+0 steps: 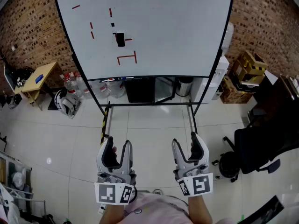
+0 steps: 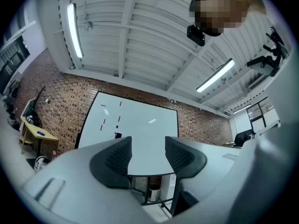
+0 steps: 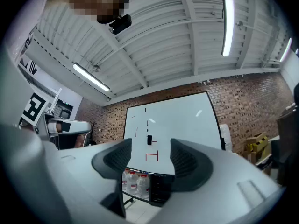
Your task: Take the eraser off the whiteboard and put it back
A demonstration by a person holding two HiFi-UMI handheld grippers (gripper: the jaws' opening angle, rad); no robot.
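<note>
A black eraser (image 1: 120,39) clings to the left half of the whiteboard (image 1: 163,27), among short red marker strokes and above a red bracket shape. It also shows small in the left gripper view as the eraser (image 2: 117,135) and in the right gripper view as the eraser (image 3: 149,139). My left gripper (image 1: 117,143) and right gripper (image 1: 186,141) are held side by side low in the head view, well short of the board's stand. Both point up toward the board. Each has its jaws apart with nothing between them.
The board stands on a black wheeled frame (image 1: 105,111) with a black bin (image 1: 140,90) under it. Water bottles (image 1: 70,80) and a yellow table (image 1: 39,78) are at the left. At the right are a white cabinet (image 1: 212,78), cardboard boxes (image 1: 250,66) and a black office chair (image 1: 261,143).
</note>
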